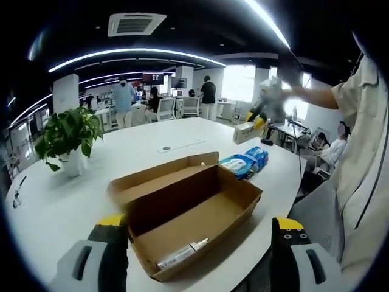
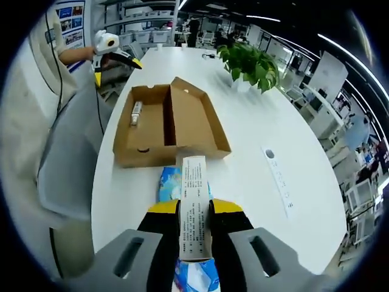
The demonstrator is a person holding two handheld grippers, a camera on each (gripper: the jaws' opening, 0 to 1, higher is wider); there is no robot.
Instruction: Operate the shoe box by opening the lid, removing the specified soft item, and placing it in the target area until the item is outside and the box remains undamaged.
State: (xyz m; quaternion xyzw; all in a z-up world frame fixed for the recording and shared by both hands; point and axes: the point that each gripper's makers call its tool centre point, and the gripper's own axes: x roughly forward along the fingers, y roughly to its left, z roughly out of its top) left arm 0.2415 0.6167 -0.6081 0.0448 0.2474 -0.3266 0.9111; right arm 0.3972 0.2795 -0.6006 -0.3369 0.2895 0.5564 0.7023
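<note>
The brown cardboard shoe box (image 1: 194,210) lies open on the white table, its lid (image 1: 161,173) folded flat beside it. A small pale tube (image 1: 179,255) rests in its near corner. My left gripper (image 1: 197,243) hovers over the box's near end, jaws wide apart and empty. In the right gripper view the box (image 2: 152,128) is ahead, and my right gripper (image 2: 196,210) is shut on a white printed pack (image 2: 193,194) above blue wrapped packs (image 2: 169,182). The left gripper view shows the right gripper (image 1: 261,120) raised with that pack (image 1: 245,132) beyond the blue packs (image 1: 246,163).
A potted plant (image 1: 67,137) stands at the table's left, also seen in the right gripper view (image 2: 252,64). A cable port strip (image 2: 278,176) sits in the tabletop (image 2: 255,134). The person's sleeve (image 1: 358,140) fills the right side. Office chairs and people are beyond the table.
</note>
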